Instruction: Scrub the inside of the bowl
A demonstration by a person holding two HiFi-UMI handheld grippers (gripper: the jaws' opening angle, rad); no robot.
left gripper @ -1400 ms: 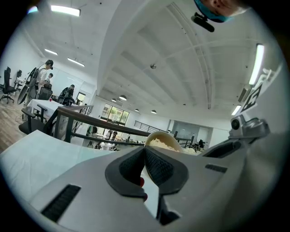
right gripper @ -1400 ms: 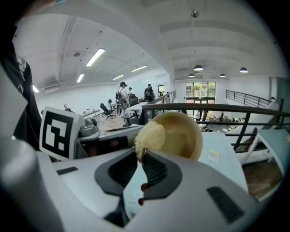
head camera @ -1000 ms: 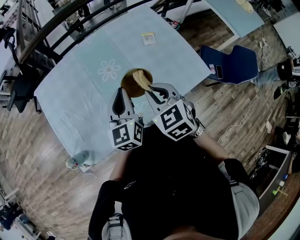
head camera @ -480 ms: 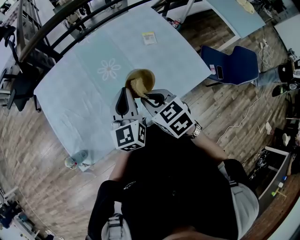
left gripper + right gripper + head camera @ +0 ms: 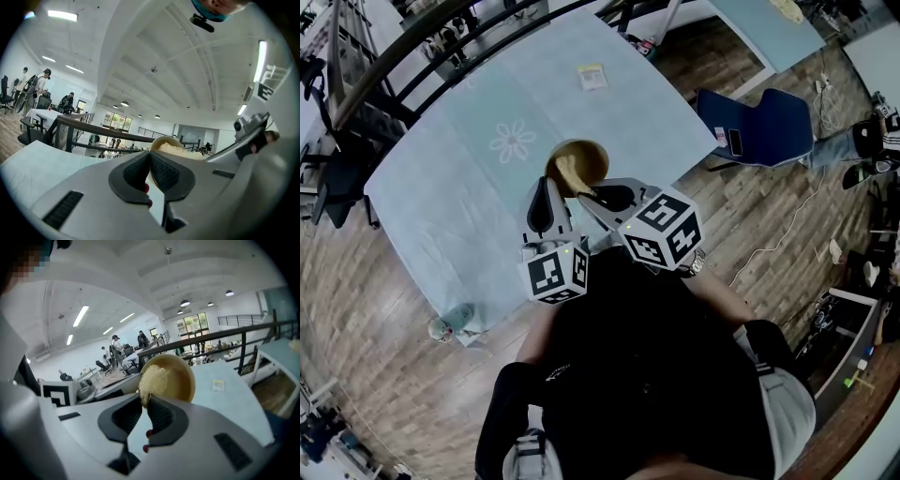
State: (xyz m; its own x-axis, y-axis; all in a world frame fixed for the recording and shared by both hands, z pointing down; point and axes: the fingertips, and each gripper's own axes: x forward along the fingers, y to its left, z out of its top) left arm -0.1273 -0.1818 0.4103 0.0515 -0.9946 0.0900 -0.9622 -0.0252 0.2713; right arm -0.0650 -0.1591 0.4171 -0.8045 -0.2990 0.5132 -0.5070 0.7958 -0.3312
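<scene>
Tan bowl held tilted over the pale blue tabletop, with a scrub pad inside it.
The left tongs are closed tight on the bowl's rim, tipping its opening toward the right tongs. Those are clamped on the pale yellow scrub pad, which presses against the bowl's inner wall.

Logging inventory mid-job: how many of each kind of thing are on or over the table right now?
Bowl: 1
Scrub pad: 1
Small card: 1
Hand-held grippers: 2, the left hand-held gripper and the right hand-held gripper
Total: 5
</scene>
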